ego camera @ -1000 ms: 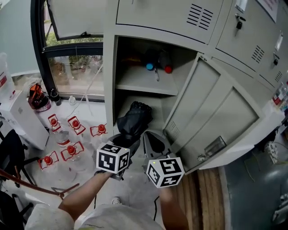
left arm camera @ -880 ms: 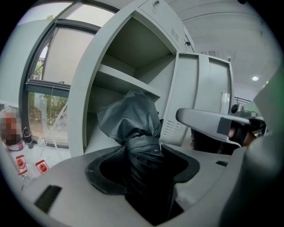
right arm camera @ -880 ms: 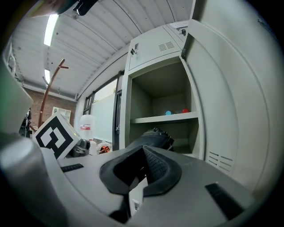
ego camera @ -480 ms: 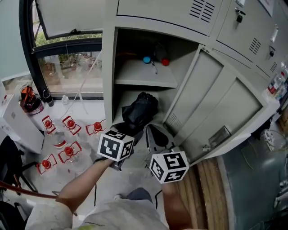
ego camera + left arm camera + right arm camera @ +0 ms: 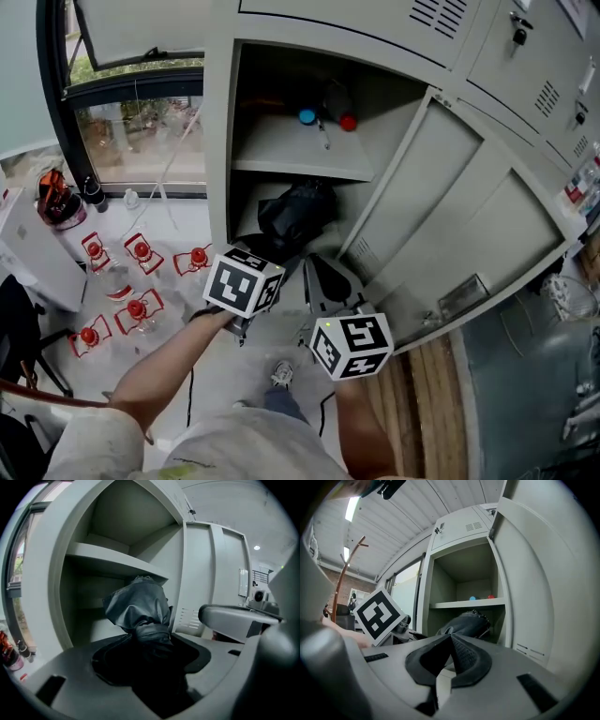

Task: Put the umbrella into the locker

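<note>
Pushing umbrella (image 5: 298, 208) deeper into locker (image 5: 217, 141) | left tool (image 5: 270, 261) advanced, gripping

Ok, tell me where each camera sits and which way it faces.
Head view: on the person's head, looking steeply down at the locker; both forearms, left gripper and right gripper show.
Left gripper view: on the left gripper, facing into the locker along jaws shut on the umbrella.
Right gripper view: on the right gripper, facing the locker; its jaws together, empty.
All three share the umbrella.
</note>
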{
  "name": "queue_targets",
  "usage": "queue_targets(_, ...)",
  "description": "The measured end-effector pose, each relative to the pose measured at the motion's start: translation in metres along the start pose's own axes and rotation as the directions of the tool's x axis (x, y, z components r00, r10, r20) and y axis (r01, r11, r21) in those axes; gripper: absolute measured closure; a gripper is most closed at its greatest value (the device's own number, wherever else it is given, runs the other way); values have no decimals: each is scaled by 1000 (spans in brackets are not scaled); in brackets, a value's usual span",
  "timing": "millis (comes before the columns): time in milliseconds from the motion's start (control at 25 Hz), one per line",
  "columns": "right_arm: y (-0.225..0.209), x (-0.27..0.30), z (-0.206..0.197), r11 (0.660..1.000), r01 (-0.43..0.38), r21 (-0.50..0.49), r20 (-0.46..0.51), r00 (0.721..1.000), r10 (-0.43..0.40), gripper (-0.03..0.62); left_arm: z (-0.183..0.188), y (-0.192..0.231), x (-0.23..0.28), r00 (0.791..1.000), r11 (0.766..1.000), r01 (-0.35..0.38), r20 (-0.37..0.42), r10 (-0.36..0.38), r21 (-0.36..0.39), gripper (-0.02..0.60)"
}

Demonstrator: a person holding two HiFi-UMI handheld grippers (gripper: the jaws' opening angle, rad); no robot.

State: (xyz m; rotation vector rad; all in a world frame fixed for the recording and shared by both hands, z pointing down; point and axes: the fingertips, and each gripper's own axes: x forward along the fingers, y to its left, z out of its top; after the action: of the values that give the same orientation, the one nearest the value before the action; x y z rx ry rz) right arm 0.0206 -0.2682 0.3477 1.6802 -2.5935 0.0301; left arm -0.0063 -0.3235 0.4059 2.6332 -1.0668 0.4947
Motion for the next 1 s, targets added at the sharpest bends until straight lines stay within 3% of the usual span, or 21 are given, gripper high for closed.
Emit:
queue_targets(520, -24, 27, -2, 1000, -25, 7, -13, 1000, 25, 591, 29, 10, 36, 998, 995, 2, -60, 4, 101, 328)
queue_targets(1000, -44, 40, 0, 1000, -27, 9, -3, 1000, 28, 591, 48, 22, 70, 996, 976, -29, -77, 46, 216, 328)
